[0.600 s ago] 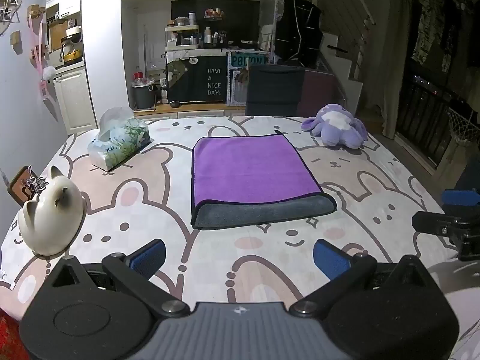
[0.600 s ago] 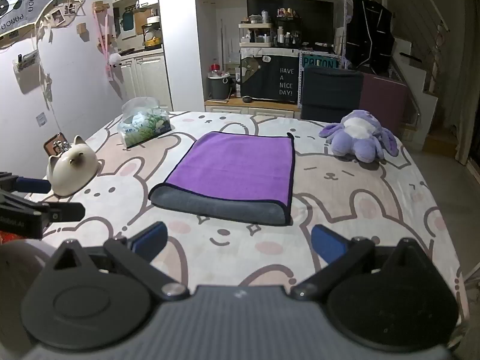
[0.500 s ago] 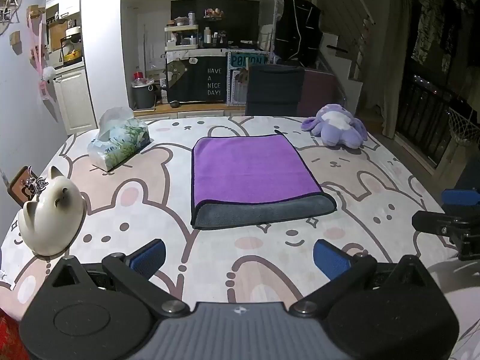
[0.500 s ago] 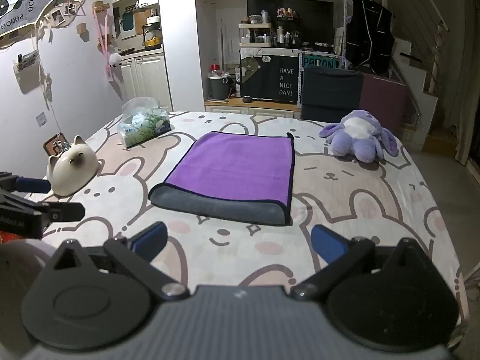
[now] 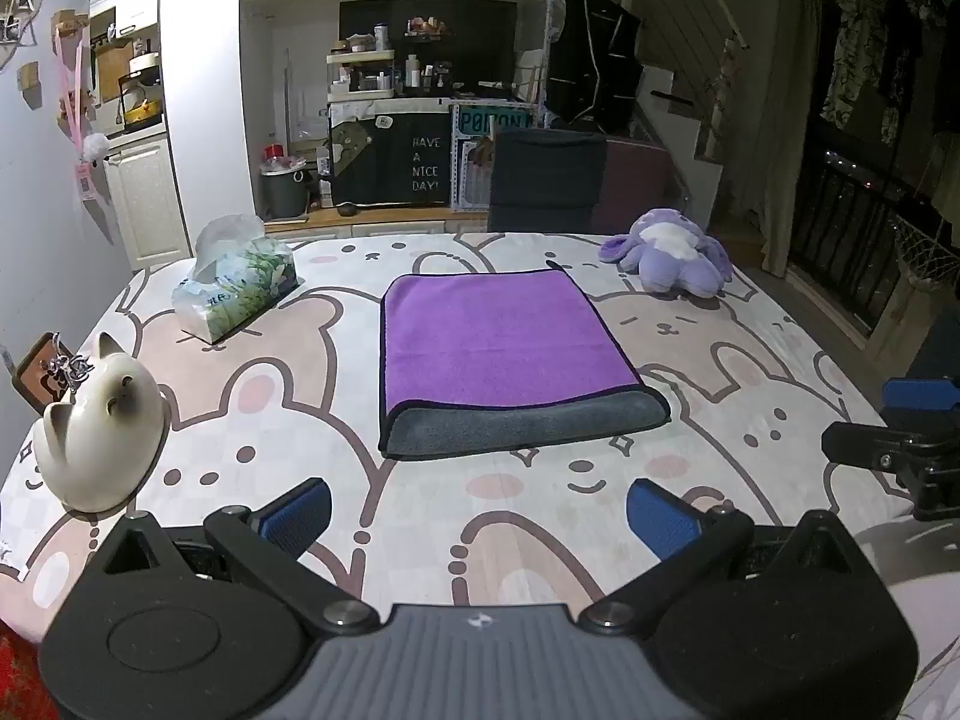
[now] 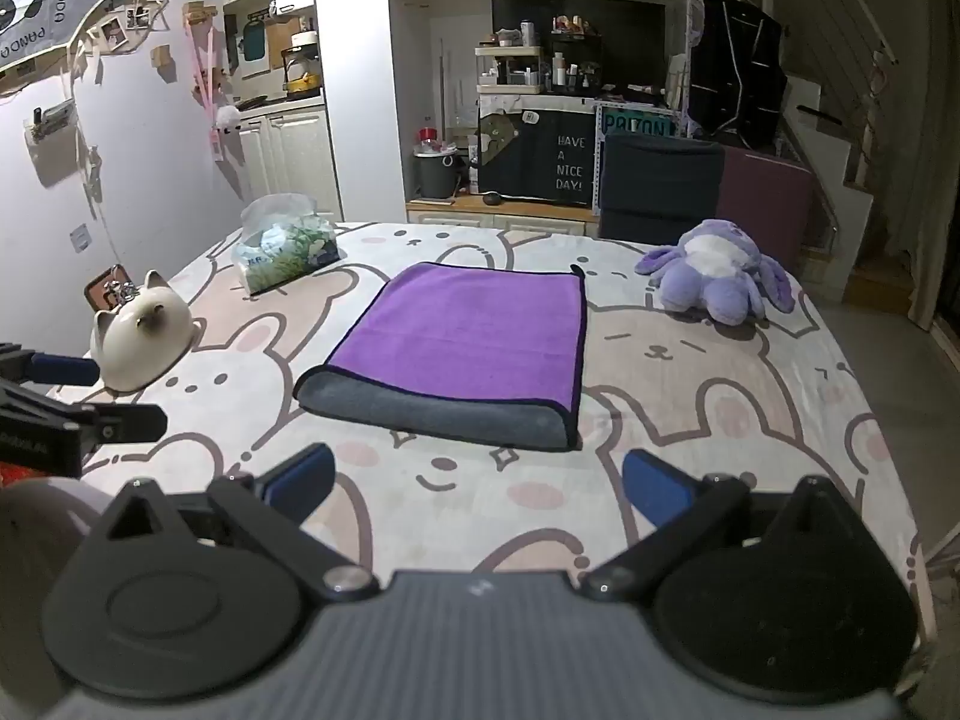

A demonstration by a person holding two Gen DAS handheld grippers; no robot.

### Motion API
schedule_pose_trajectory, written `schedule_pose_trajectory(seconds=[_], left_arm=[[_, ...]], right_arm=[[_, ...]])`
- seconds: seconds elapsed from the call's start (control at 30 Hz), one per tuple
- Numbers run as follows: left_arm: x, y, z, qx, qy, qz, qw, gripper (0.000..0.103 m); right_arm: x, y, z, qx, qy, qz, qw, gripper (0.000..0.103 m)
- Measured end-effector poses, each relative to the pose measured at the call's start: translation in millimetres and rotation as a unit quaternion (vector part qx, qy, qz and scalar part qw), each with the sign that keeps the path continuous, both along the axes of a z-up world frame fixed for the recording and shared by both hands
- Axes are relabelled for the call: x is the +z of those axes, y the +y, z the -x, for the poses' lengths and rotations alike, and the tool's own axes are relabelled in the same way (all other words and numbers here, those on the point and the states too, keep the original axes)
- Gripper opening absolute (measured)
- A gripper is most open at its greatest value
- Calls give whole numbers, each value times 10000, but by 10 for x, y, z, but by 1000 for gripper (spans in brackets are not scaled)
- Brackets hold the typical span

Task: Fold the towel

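lying folded mid-table, purple towel (image 5: 498, 336), grey fold edge nearest; both grippers' fingers (image 5: 297, 507) (image 6: 300, 474) wide, short of it

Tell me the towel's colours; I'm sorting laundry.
The towel is purple on top, grey underneath at the folded near edge; clearest in the left wrist view.

Left gripper (image 5: 478, 510) held low at the near edge, level and pointing toward the far side, jaws spread wide, blue fingertips (image 5: 298, 508) well apart with nothing between them. Right gripper (image 6: 477, 487) posed the same way, jaws equally wide, blue pads (image 6: 655, 490) bare. Seen from each other's camera: right gripper at the right edge of the left view, left gripper at the left edge of the right view, both side by side, apart.
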State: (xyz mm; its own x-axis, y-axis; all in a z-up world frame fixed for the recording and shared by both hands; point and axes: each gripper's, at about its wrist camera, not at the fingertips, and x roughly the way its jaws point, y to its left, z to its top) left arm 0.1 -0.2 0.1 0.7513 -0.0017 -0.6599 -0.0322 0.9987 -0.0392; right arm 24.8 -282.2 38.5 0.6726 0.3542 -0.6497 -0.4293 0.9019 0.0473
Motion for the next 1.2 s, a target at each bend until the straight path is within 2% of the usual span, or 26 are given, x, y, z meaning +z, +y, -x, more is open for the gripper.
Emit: schedule_pose_trajectory(seconds=[1.2], left_arm=[[31, -13, 9, -9, -8, 17, 10000, 103]], right_arm=[[9, 15, 5, 7, -16, 66, 10000, 103]])
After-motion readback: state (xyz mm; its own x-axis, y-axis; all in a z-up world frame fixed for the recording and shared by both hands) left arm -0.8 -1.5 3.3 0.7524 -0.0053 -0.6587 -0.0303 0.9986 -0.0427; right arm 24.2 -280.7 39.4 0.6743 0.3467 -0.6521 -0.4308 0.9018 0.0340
